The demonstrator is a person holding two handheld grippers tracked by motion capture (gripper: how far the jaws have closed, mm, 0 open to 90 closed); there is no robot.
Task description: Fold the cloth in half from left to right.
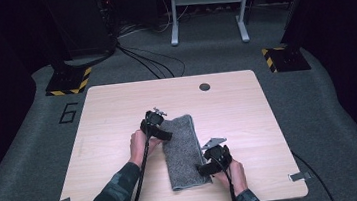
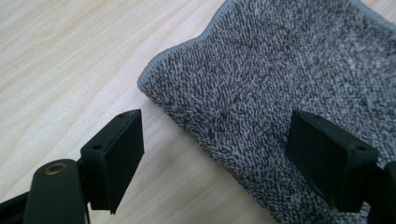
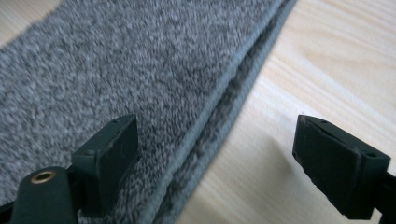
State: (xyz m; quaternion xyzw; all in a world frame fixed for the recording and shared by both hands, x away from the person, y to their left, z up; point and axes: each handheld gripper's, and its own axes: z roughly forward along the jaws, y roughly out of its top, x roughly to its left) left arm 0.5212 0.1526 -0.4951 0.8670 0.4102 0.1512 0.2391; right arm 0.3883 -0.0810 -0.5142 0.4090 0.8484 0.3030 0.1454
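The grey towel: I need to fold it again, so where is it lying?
In the high view the grey towel lies folded on the wooden table, near its front middle, between the left gripper and right gripper.

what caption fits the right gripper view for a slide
Open right gripper poised over the stacked hemmed edges of a folded grey towel on a light wooden table.

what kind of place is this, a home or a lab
Likely a lab or recording studio: a bare wooden table on grey carpet, hazard-striped stand bases, cables across the floor, dark surroundings.
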